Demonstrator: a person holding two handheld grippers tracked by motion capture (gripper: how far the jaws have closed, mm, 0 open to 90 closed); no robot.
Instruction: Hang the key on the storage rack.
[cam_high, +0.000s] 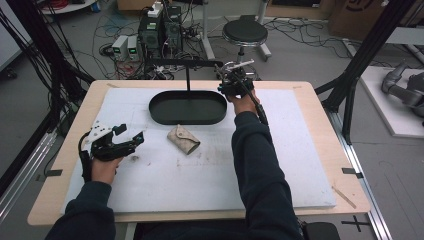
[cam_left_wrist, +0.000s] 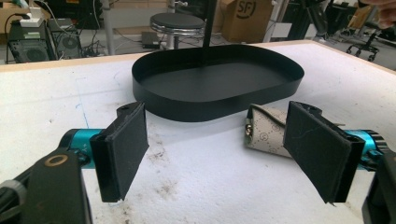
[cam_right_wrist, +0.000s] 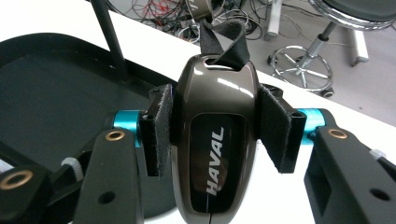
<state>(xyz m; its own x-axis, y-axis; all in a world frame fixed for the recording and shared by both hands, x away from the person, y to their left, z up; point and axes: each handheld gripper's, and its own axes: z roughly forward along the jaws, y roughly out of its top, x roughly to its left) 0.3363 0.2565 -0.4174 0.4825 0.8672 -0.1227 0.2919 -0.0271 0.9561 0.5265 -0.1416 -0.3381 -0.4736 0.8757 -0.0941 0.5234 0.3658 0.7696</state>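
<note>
The right claw (cam_right_wrist: 212, 140) is closed on a glossy dark-brown car key fob lettered HAVAL (cam_right_wrist: 214, 135), its two padded jaws pressing the fob's long sides so the lettered face points back at the camera. A black fabric strap (cam_right_wrist: 223, 41) leaves the fob's far end and runs up to something out of frame. Pinching the flanks leaves that strap end free, which would suit hooking it over something, though that is only a guess. In the high view the right claw (cam_high: 235, 82) is held up near the far edge of the bench (cam_high: 320, 150), by the far right end of the shallow black oval metal tray (cam_high: 155, 111), close to the tray's thin black upright post and crossbar (cam_high: 187, 70). The right forearm reaches straight forward across the bench with the wrist raised.

The left claw (cam_left_wrist: 224, 154) has its jaws wide apart and holds nothing. It sits low near the left edge of the bench and points toward the tray. A small beige patterned fabric pouch with a snap flap (cam_high: 183, 139) lies flat on the white mat (cam_high: 280, 170) just in front of the tray; in the left gripper view it lies partly behind the right-hand jaw, not touching it. The left hand (cam_high: 102, 167) rests on the mat, seemingly waiting.
</note>
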